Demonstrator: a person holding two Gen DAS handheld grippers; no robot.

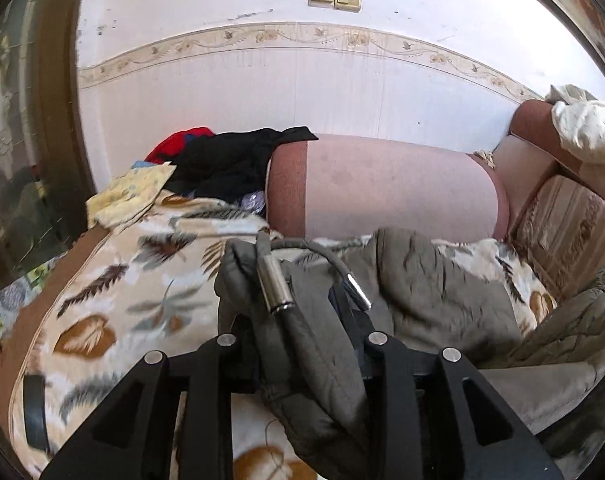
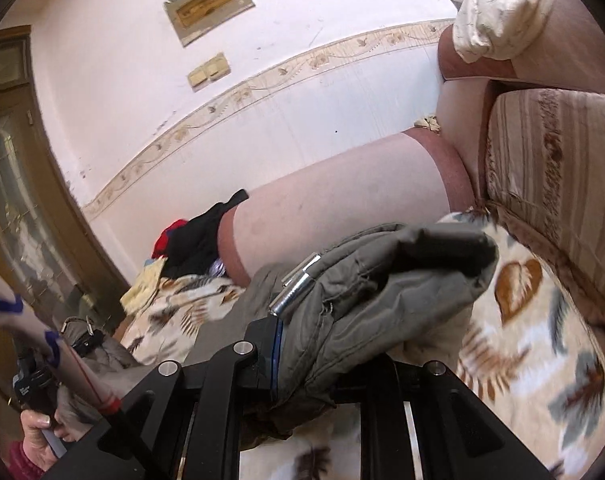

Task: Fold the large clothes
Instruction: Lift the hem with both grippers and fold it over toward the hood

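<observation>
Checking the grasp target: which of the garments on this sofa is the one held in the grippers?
The grey jacket, with metal-tipped drawcords. Both the left gripper and right gripper are shut on it; the black clothes and white cloth lie untouched farther off.

The grey jacket (image 1: 422, 280) is draping over the left gripper (image 1: 302, 344) and covering both fingertips, so the state of its jaws is not showing. The jacket's lower portion is running off the bottom edge of the left wrist view. The leaf-print blanket (image 1: 114, 280) is blurring across much of its pattern.

In the right wrist view, jacket cloth is wrapping the right gripper (image 2: 366, 280), hiding most of both fingers. A hand (image 2: 42, 436) is being cut off by the lower left edge. The pile of clothes (image 2: 186, 244) is lying partly behind the sofa armrest (image 2: 322, 200).
</observation>
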